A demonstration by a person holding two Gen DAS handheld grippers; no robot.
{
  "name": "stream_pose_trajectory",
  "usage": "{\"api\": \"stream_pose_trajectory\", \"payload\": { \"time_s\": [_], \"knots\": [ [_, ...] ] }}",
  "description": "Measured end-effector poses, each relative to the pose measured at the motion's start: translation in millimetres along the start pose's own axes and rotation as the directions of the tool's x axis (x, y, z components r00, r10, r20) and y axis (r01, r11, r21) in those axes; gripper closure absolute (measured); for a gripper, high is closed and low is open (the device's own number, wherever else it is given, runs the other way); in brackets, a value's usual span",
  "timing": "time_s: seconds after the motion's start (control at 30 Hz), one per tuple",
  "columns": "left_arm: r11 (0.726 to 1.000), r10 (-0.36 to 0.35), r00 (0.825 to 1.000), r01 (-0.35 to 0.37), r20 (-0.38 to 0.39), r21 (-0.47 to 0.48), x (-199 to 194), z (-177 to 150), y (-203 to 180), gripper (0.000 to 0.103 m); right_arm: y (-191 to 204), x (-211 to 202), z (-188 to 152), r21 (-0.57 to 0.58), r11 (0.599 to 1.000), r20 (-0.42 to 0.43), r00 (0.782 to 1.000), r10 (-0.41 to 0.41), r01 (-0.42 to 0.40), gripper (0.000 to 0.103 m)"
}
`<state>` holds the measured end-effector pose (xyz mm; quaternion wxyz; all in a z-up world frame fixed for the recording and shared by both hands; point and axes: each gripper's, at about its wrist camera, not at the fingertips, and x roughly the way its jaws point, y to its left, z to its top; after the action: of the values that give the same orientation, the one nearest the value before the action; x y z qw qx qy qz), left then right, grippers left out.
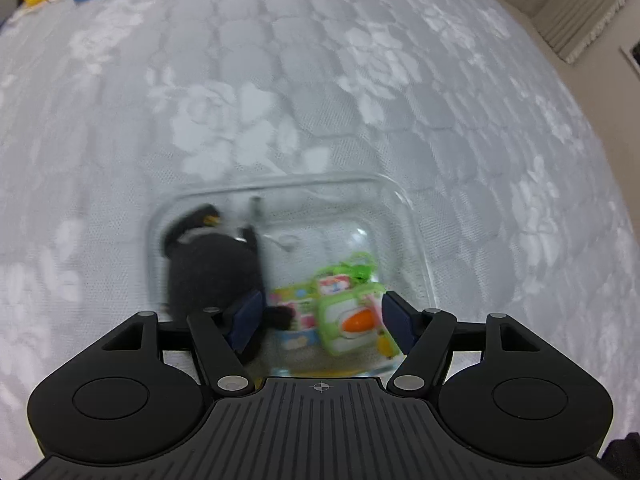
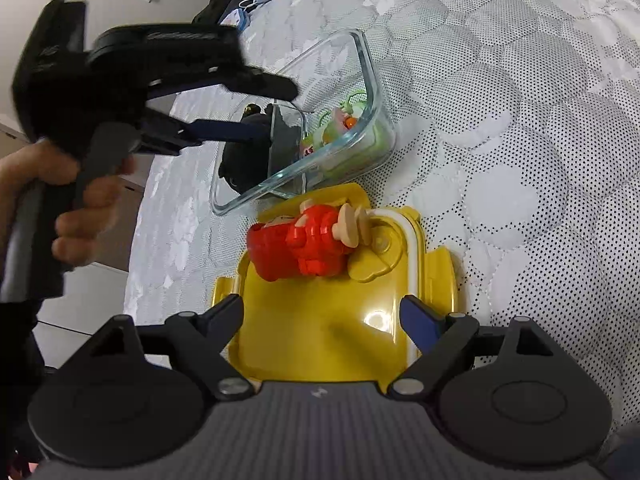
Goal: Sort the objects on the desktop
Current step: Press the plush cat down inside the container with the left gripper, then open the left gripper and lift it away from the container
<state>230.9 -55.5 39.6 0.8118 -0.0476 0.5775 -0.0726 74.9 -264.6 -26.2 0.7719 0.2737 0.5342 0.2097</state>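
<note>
The left gripper (image 1: 322, 316), jaws spread and empty, hangs over the glass container (image 1: 412, 216); lowering carelessly could clip its rim.

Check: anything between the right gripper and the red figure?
Nothing visible. The right gripper hangs open over the yellow lid; only bare lid lies between it and the red figure.

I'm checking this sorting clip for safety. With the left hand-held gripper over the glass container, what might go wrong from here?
1. The left hand-held gripper has its fingers down inside the glass container; lifting out carelessly may knock the rim.
2. The black plush toy lies against one finger and may get dragged out.
3. The red figure lies loose on the yellow lid; a nudge may roll it off.
</note>
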Motion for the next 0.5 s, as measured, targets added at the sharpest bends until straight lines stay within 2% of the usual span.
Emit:
{"api": "stream_pose_trajectory", "payload": {
  "time_s": [0.07,0.17,0.3,0.4,0.5],
  "knots": [
    [0.999,0.048,0.999,-0.048,0.013,0.002,-5,3,5,0.030,1,0,1,-0.002,1.000,0.002,1.000,0.010,-0.010,0.016],
    [0.997,0.015,0.999,-0.018,-0.043,-0.068,7,8,19,0.028,2,1,0,-0.011,1.000,-0.004,1.000,0.003,-0.003,0.016],
    [0.996,-0.006,0.998,0.001,-0.058,-0.087,22,10,19,0.009,1,3,0,-0.009,1.000,-0.008,1.000,-0.004,0.003,0.016],
    [0.998,0.011,0.998,-0.015,-0.069,-0.062,28,12,10,0.007,0,3,0,-0.001,1.000,-0.009,1.000,-0.005,0.005,0.016],
    [0.998,-0.003,0.998,-0.001,-0.055,-0.067,26,11,13,0.006,0,3,1,0.002,1.000,-0.011,1.000,-0.004,0.004,0.016]
  ]
}}
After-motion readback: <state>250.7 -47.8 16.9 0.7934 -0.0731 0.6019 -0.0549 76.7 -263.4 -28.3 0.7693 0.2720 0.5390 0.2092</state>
